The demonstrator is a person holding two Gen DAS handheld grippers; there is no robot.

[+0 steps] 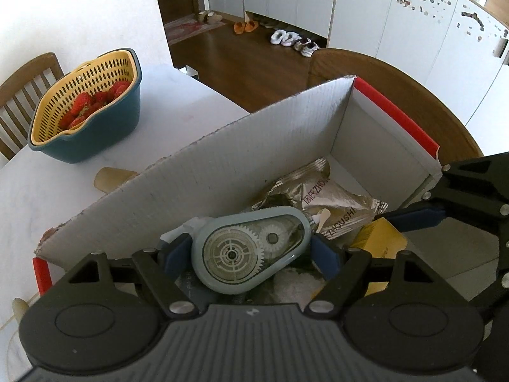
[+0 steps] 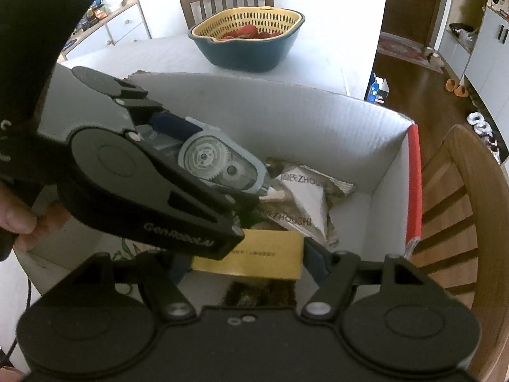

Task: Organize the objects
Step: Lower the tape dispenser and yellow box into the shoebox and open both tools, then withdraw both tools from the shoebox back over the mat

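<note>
Nearest the left wrist camera, the left gripper (image 1: 249, 251) pinches a grey-blue correction tape dispenser (image 1: 251, 250) between its blue-padded fingers (image 1: 176, 254), one pad on each side of the casing, with the clear window and its white gear wheels facing up. The dispenser hangs over the inside of the white cardboard box (image 1: 197, 172), above the things already lying in it. Inside the box, just beyond the dispenser's tip, lies a crumpled silver foil packet (image 1: 327, 200) with printed lettering, and beside that packet, toward the near wall of the box, sits a flat yellow box (image 1: 381, 242). In the right wrist view the right gripper (image 2: 246, 264) is over the same cardboard box (image 2: 318, 121), its fingers (image 2: 315, 261) spread wide to either side of the yellow box (image 2: 254, 254); whether they touch it cannot be told. The left gripper (image 2: 178, 146) with the dispenser (image 2: 219, 165) crosses that view, held by a hand (image 2: 19, 219) at the left edge. The cardboard box has red strips (image 2: 413, 184) along its short edges and stands on the white bench (image 1: 63, 184). Beyond the box on the bench stands a dark blue bowl with a yellow strainer (image 1: 89, 105) holding strawberries (image 1: 92, 103). A wooden chair (image 2: 458, 210) stands beside the box's short end.
</note>
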